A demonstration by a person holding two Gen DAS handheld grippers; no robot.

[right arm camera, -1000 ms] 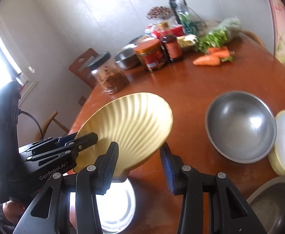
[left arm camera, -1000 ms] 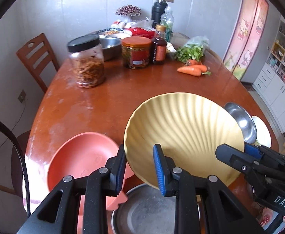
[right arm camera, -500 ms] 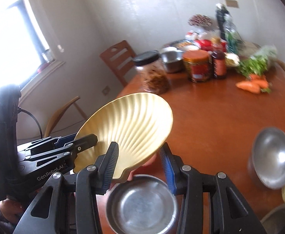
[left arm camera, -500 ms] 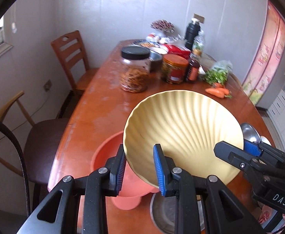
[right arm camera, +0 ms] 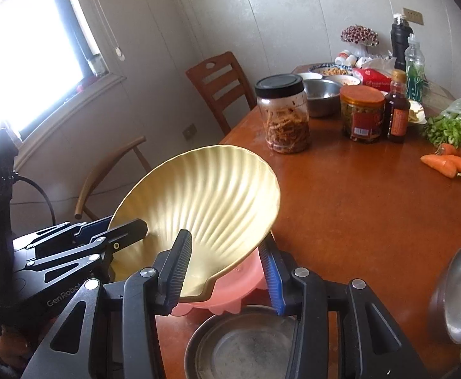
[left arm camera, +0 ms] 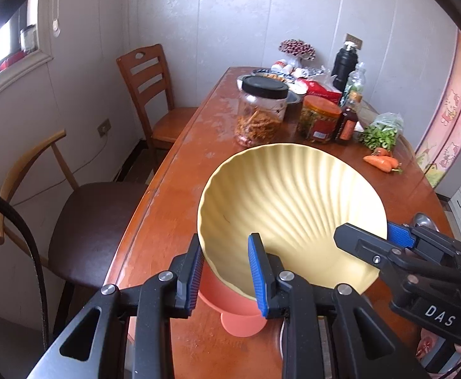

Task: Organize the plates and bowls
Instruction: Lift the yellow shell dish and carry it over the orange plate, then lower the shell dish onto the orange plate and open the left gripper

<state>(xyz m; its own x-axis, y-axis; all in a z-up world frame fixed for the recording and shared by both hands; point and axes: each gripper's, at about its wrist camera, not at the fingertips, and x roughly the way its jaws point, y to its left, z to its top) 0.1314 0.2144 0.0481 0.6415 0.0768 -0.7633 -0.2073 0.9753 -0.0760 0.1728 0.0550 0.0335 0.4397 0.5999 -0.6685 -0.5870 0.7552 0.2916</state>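
A yellow shell-shaped plate [left arm camera: 290,202] is held tilted in the air over the near table edge; it also shows in the right wrist view [right arm camera: 205,202]. My left gripper [left arm camera: 227,271] is shut on its near left rim. My right gripper [right arm camera: 227,268] is shut on its near right rim, and it also shows in the left wrist view [left arm camera: 375,240]. A salmon-pink bowl [left arm camera: 230,303] sits on the table right under the plate, mostly hidden. A round metal plate [right arm camera: 243,344] lies beside it near the front edge. A steel bowl [right arm camera: 460,297] stands at the right.
The brown wooden table [right arm camera: 356,208] carries a black-lidded jar [right arm camera: 285,113], an orange-lidded jar [right arm camera: 361,113], a sauce bottle [right arm camera: 397,107], carrots [right arm camera: 445,161], greens and dishes at the far end. Two chairs [left arm camera: 148,94] stand along the left side.
Both grippers have risen and drawn back toward the left with the yellow plate. It now hangs over the pink bowl, and more of the room and chairs shows.
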